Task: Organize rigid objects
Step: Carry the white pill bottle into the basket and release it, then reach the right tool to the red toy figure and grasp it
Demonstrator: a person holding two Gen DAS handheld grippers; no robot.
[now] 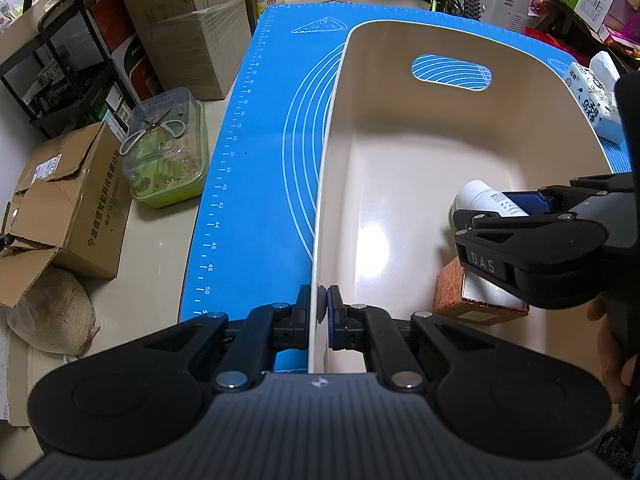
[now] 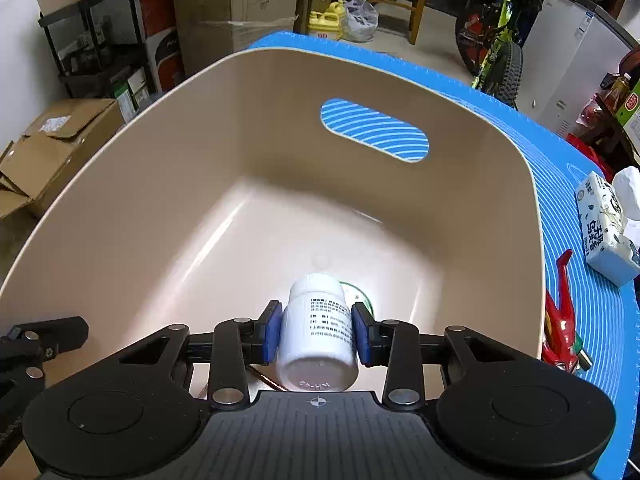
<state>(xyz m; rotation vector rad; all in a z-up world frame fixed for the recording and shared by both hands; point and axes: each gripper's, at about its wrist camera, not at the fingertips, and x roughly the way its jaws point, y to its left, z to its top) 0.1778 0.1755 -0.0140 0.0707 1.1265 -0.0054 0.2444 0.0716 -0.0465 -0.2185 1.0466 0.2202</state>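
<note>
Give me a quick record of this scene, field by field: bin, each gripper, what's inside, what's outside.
Bin: beige bin on blue mat
Left hand-held gripper: shut on the bin's side wall
Right hand-held gripper: around white bottle, inside the bin
Also inside: orange box
Outside: tissue pack, red toy

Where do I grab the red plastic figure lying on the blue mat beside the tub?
Likely the red plastic figure at its slim midsection, from above, jaws across it: it lies flat alongside the beige plastic tub wall.
</note>
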